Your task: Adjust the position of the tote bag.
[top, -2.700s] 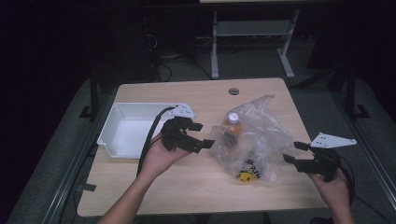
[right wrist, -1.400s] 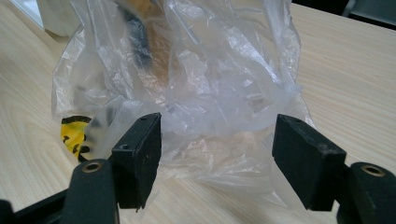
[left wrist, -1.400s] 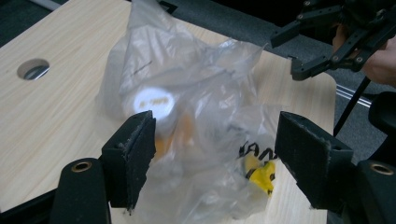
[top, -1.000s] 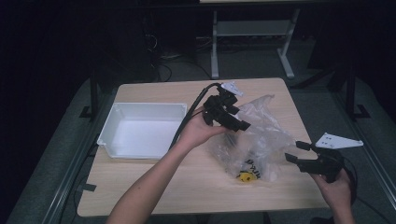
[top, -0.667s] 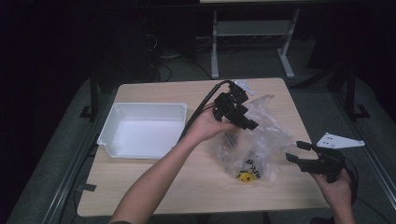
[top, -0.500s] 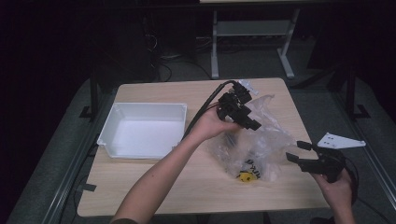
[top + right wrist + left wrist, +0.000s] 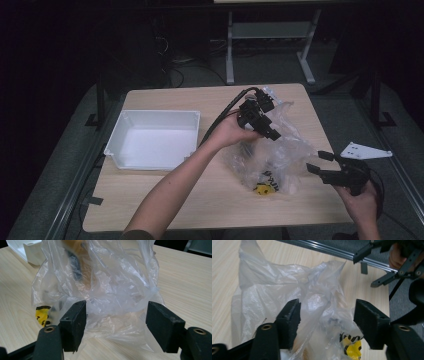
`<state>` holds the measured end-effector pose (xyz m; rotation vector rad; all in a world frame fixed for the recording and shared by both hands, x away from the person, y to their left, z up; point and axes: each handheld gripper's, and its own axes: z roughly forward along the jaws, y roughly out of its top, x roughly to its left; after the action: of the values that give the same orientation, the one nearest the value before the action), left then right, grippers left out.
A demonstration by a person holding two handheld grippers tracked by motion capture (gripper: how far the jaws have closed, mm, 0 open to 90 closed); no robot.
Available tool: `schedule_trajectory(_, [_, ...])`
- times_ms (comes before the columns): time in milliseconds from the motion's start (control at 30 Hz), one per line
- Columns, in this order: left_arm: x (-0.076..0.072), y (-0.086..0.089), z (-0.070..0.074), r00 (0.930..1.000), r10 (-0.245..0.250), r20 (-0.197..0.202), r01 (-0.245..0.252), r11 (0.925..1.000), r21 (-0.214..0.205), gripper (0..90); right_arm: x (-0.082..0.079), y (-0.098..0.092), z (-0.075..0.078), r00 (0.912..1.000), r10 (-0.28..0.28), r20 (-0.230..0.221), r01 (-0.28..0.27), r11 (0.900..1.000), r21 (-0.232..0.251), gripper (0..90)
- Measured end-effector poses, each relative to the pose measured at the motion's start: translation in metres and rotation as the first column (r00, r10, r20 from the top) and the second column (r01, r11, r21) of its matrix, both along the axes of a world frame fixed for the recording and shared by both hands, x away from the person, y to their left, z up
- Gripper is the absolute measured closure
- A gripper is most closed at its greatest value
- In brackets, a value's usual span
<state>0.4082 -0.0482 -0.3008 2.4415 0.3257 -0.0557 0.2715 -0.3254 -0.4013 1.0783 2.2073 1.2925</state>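
Two spread grippers, left gripper [image 7: 260,117] just narrowing, right gripper [image 7: 325,165], I'm holding over the plastic bag [image 7: 280,155] on the wooden table [image 7: 165,200] amid a dark room.

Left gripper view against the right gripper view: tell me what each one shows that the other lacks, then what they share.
The left gripper view alone has the right gripper farther off, by the metal rail at the table's edge. The right gripper view alone has a corner of the white tray and something orange inside the bag. Both share the clear plastic bag, the yellow-and-black item in it, the wooden table, and open black fingers with crumpled plastic ahead.
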Motion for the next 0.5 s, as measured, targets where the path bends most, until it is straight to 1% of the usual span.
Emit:
schedule_trajectory(67, [-0.0006, -0.0009, -0.0021, 0.9999, -0.003, 0.014, 0.003, 0.9997, 0.023, 42.9, 0.0000, 0.0001, 0.0000, 1.0000, 0.000, 0.000, 0.000, 1.0000, 0.000, 32.5])
schedule_trajectory(133, [-0.0005, -0.0013, -0.0040, 0.9999, -0.009, 0.012, 0.009, 0.9995, 0.032, 45.9, -0.0001, 0.0004, 0.0001, 1.0000, 0.000, -0.001, 0.000, 1.0000, 0.001, 32.5])
schedule_trajectory(167, [-0.0005, -0.0014, -0.0044, 0.9997, -0.011, 0.023, 0.010, 0.9991, 0.041, 46.8, 0.0000, 0.0004, 0.0002, 1.0000, 0.002, 0.002, -0.002, 1.0000, 0.000, 32.5])
schedule_trajectory(267, [-0.0001, -0.0017, -0.0053, 0.9993, -0.016, 0.035, 0.015, 0.9989, 0.046, 49.1, 0.0000, 0.0007, 0.0004, 1.0000, 0.002, 0.003, -0.002, 1.0000, 0.000, 32.5])
schedule_trajectory(300, [-0.0001, -0.0019, -0.0057, 0.9992, -0.016, 0.037, 0.014, 0.9986, 0.050, 50.3, -0.0001, 0.0008, 0.0005, 1.0000, 0.002, 0.003, -0.002, 1.0000, 0.001, 32.5])
schedule_trajectory(367, [0.0003, -0.0022, -0.0076, 0.9992, -0.031, 0.026, 0.029, 0.9980, 0.056, 54.3, -0.0001, 0.0009, 0.0005, 1.0000, 0.002, 0.004, -0.002, 1.0000, 0.000, 32.5])
schedule_trajectory(400, [0.0006, -0.0023, -0.0079, 0.9990, -0.035, 0.028, 0.033, 0.9975, 0.063, 56.0, -0.0002, 0.0010, 0.0005, 1.0000, 0.002, 0.004, -0.002, 1.0000, 0.001, 32.5])
schedule_trajectory(500, [0.0008, -0.0028, -0.0094, 0.9988, -0.033, 0.035, 0.030, 0.9966, 0.076, 57.1, -0.0001, 0.0010, 0.0005, 1.0000, 0.003, 0.004, -0.003, 1.0000, 0.001, 32.5])
